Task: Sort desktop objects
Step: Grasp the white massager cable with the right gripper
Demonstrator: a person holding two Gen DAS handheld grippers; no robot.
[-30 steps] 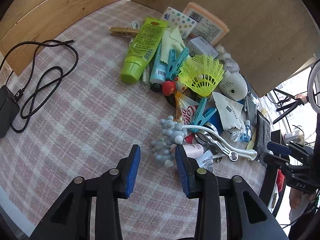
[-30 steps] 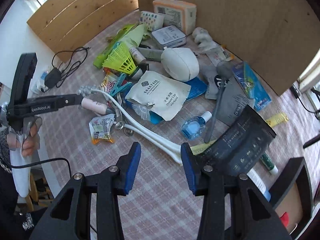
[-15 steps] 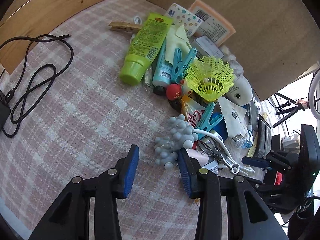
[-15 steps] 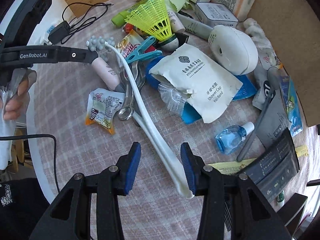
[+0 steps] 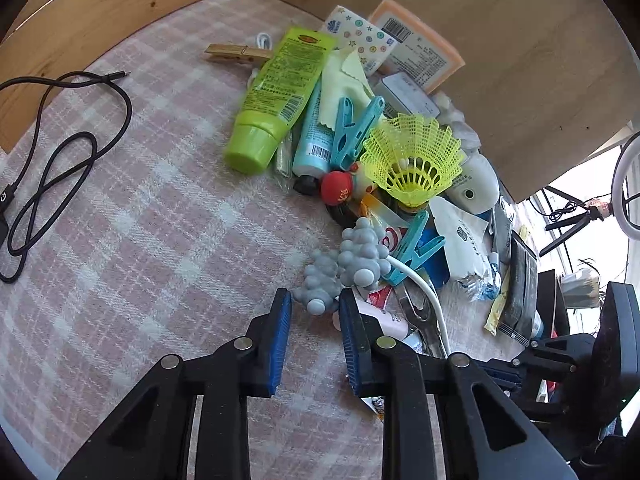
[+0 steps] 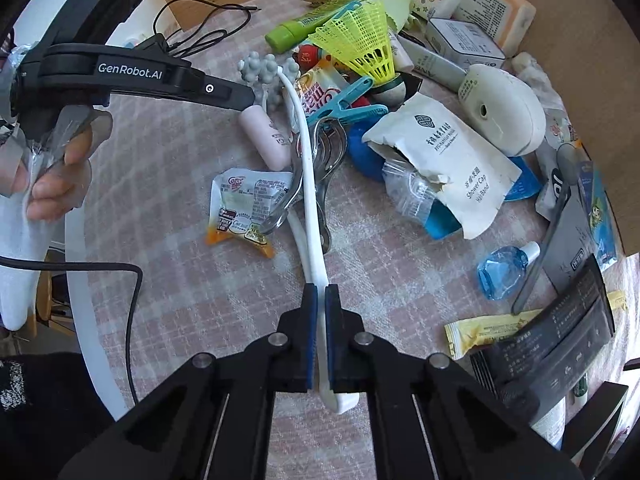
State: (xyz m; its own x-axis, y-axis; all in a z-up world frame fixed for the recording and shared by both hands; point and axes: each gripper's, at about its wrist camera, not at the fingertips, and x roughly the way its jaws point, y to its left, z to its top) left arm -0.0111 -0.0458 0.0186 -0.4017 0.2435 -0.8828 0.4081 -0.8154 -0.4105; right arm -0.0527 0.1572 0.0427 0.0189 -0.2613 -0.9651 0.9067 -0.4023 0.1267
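At the far left, a black cable (image 5: 60,152) is lying looped on the pink checked cloth covering the counter (image 5: 132,240). Next to the right, the left hand-held gripper (image 5: 314,308) is hovering low with its blue pads standing apart, and the nearest knob of a grey knobbly massager head (image 5: 352,264) is sitting just between the fingertips; the pads are not closing on it. Beyond it the pile is spreading out: a lime green tube (image 5: 276,100) is lying flat beside a light blue tube (image 5: 314,136), a teal clothespin (image 5: 354,128) is resting across them, and a yellow shuttlecock (image 5: 412,156) is standing with its skirt opening upward.

Further right, the white massager handle (image 6: 308,168) is arching from the grey head over a pair of metal tongs (image 6: 320,152) and a small snack packet (image 6: 244,200). The right hand-held gripper (image 6: 321,340) is pinching that handle near its end, pads almost touching. A pink bottle (image 6: 266,136) is lying beside the handle. To the right, a white shower cap packet (image 6: 448,160) is lying torn open with clear plastic spilling from its mouth, next to a white case (image 6: 504,112) and a small blue bottle (image 6: 504,272).
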